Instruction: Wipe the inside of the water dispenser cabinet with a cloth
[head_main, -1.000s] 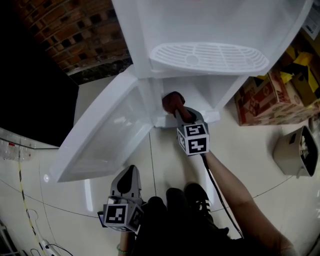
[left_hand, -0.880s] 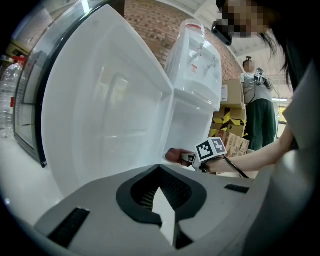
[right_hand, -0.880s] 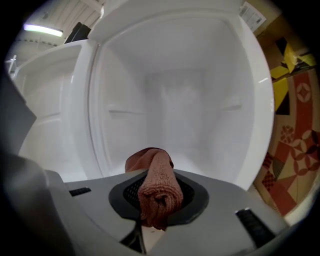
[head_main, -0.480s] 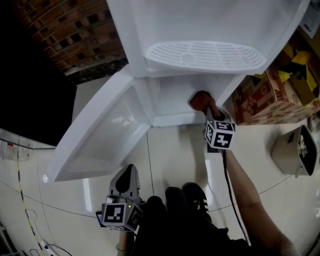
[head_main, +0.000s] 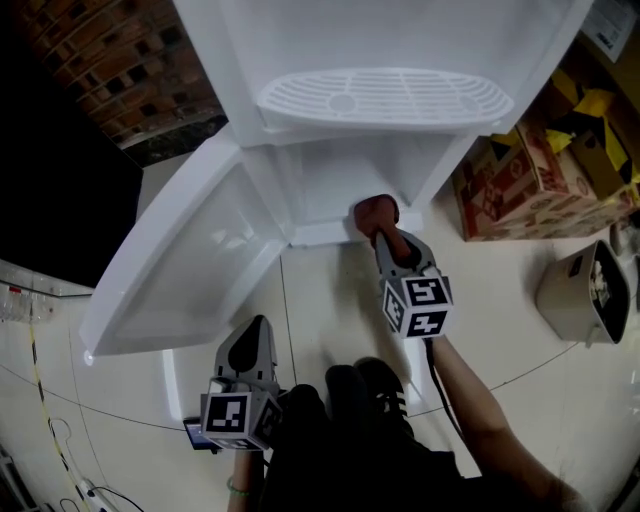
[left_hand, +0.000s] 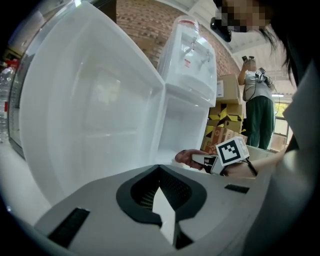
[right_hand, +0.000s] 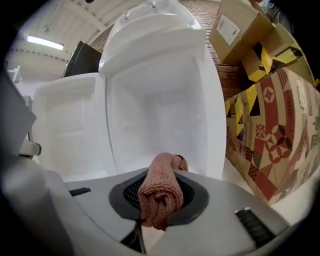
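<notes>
The white water dispenser (head_main: 400, 40) stands with its lower cabinet (head_main: 350, 180) open and its door (head_main: 190, 250) swung out to the left. My right gripper (head_main: 385, 232) is shut on a folded reddish-brown cloth (head_main: 375, 213), which sits at the cabinet's front lip. In the right gripper view the cloth (right_hand: 161, 192) bulges out between the jaws, facing the white cabinet interior (right_hand: 160, 115). My left gripper (head_main: 252, 350) hangs low beside the door, shut and holding nothing; its view looks past the door (left_hand: 85, 100) toward the cabinet (left_hand: 182, 125).
Patterned cardboard boxes (head_main: 545, 170) are stacked to the right of the dispenser. A beige bin (head_main: 585, 290) stands on the tiled floor at the far right. A brick wall (head_main: 110, 70) is behind on the left. A person (left_hand: 257, 110) stands in the background.
My right gripper with the cloth has moved from the cabinet's right side back toward the middle front edge. The left gripper has stayed in place.
</notes>
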